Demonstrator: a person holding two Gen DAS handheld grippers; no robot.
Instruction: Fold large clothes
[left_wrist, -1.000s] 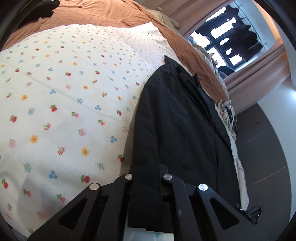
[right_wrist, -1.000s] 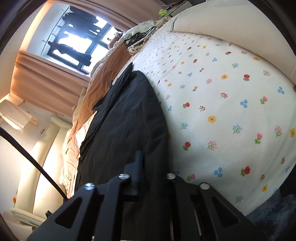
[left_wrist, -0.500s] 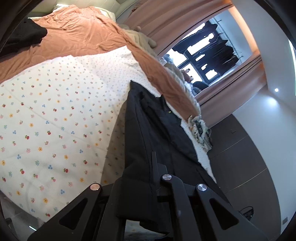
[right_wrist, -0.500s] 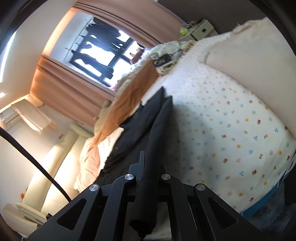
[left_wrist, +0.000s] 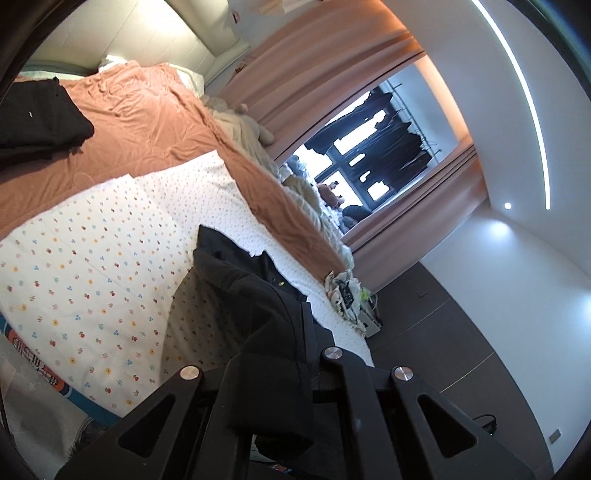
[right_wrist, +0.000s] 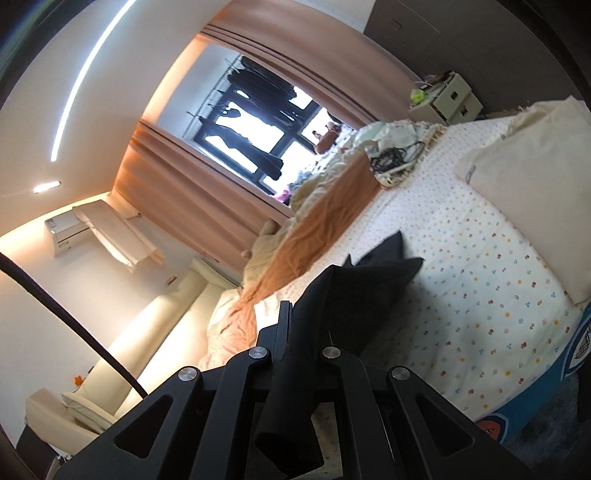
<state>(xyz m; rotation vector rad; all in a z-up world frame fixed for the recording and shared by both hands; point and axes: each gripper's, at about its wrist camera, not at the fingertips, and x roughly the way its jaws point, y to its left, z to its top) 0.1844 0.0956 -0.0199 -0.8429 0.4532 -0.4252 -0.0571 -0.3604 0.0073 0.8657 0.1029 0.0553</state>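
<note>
left gripper (left_wrist: 291, 354) clamps coat (left_wrist: 236, 280) | right gripper (right_wrist: 299, 343) clamps it too | coat runs far, onto bed (left_wrist: 92, 266)

In the left wrist view the flowered sheet (left_wrist: 92, 280) lies bare from 8 to 10 o'clock, with open room to pass. The black coat (left_wrist: 243, 295) rises from mid-bed toward 6 o'clock and blocks the centre. A folded dark garment (left_wrist: 37, 125) sits at 10 o'clock on the orange blanket (left_wrist: 155, 129). In the right wrist view a cream pillow (right_wrist: 528, 184) bars 2 to 3 o'clock, and a tangle of cables (right_wrist: 391, 158) lies at 1 o'clock; bare sheet lies at 4 o'clock.
</note>
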